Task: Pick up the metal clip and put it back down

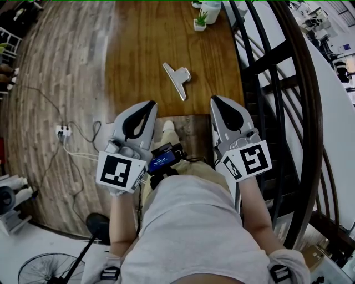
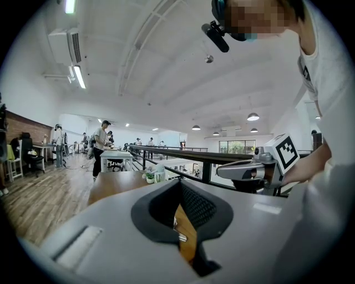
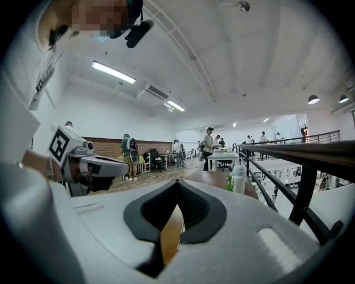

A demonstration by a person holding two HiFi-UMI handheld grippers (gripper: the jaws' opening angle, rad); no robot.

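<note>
The metal clip (image 1: 176, 77) lies flat on the wooden table (image 1: 138, 50), its wide silver handle toward the far right and its long blade pointing back at me. My left gripper (image 1: 152, 104) hovers at the table's near edge, short of the clip and to its left, jaws shut with nothing in them. My right gripper (image 1: 214, 100) is level with it, to the clip's near right, also shut and empty. In the left gripper view the shut jaws (image 2: 178, 184) fill the bottom, and the right gripper (image 2: 249, 169) shows beside them. The right gripper view shows its own shut jaws (image 3: 177, 183) the same way.
A small potted plant (image 1: 200, 21) and a white bottle (image 1: 211, 10) stand at the table's far end. A dark metal railing (image 1: 266, 83) runs close along the table's right side. On the floor to the left lie a power strip (image 1: 64, 131) with cables and a fan (image 1: 50, 269).
</note>
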